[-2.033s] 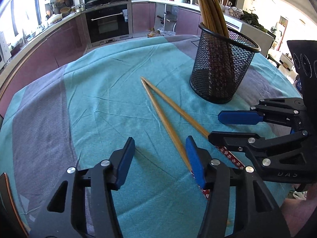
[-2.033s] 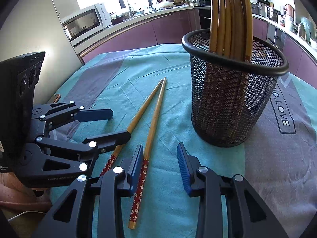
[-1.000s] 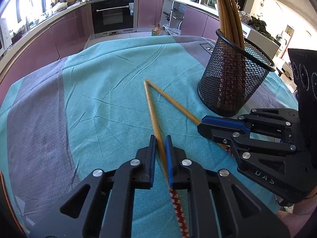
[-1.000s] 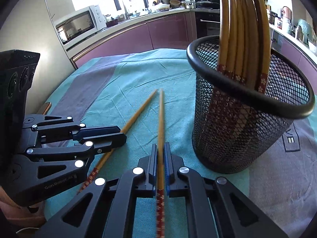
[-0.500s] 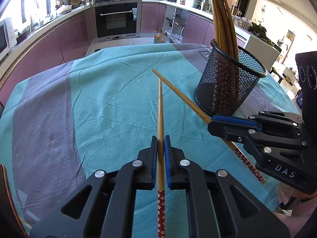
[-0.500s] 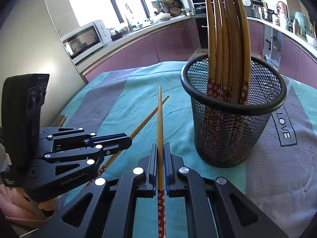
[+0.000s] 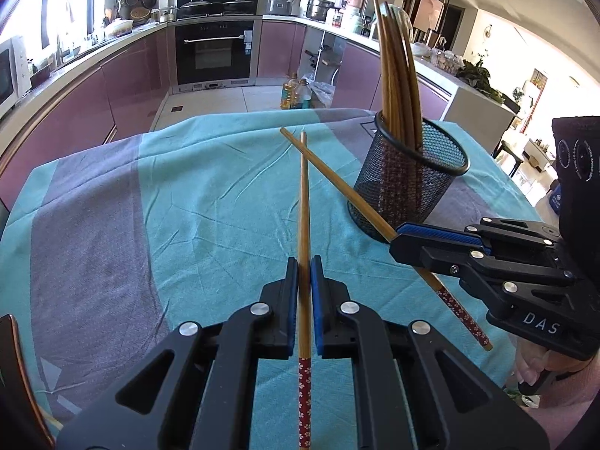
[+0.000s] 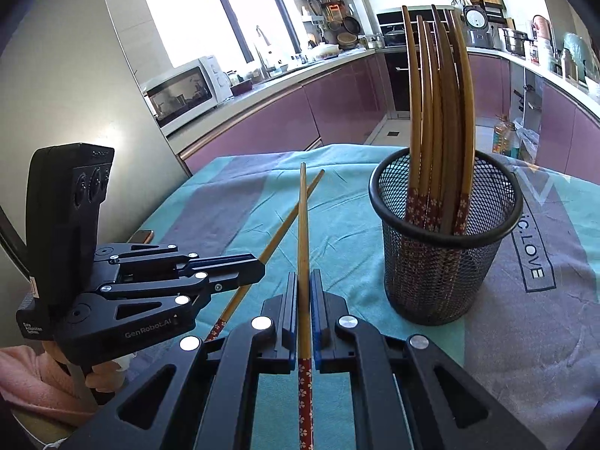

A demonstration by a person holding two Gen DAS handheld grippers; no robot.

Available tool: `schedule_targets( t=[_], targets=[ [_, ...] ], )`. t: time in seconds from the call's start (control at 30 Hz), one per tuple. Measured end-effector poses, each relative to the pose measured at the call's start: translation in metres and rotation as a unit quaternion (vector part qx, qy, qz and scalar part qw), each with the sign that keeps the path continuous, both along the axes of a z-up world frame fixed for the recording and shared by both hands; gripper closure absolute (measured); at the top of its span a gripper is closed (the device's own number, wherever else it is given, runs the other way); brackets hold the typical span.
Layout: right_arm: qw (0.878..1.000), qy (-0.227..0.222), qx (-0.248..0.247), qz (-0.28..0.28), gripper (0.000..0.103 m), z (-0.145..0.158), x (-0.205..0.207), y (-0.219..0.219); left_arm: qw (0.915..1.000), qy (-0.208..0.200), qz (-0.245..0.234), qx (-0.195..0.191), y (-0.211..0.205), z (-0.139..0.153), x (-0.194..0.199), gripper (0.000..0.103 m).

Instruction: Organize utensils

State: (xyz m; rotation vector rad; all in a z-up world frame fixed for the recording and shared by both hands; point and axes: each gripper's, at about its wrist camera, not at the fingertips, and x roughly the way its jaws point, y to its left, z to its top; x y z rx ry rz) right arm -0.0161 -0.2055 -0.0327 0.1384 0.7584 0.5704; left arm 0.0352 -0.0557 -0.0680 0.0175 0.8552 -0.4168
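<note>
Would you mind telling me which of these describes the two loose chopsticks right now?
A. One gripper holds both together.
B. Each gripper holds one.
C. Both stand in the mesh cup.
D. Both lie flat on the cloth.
B: the left gripper is shut on one chopstick and the right gripper on the other chopstick, both lifted off the cloth and outside the mesh cup.
</note>
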Motion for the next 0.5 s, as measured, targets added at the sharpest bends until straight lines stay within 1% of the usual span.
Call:
schedule_targets(
  t=[0.2,0.3,0.5],
  targets=[
    [1.0,-0.011,0.008,0.006,0.098,0.008,-0.005,-0.002,0.9997,-0.008,-0.01,-0.022,0.003,0.015,-0.005,0.095],
    [1.0,-0.014,0.009,0.009,0.098,0.009,-0.007,-0.002,0.9996,-0.013,-0.012,-0.023,0.0,0.02,-0.008,0.095],
    [1.0,-0.017,0.012,0.009,0.098,0.01,-0.009,-0.008,0.9993,-0.011,-0.017,-0.033,-0.001,0.024,-0.01,0.095]
  ],
)
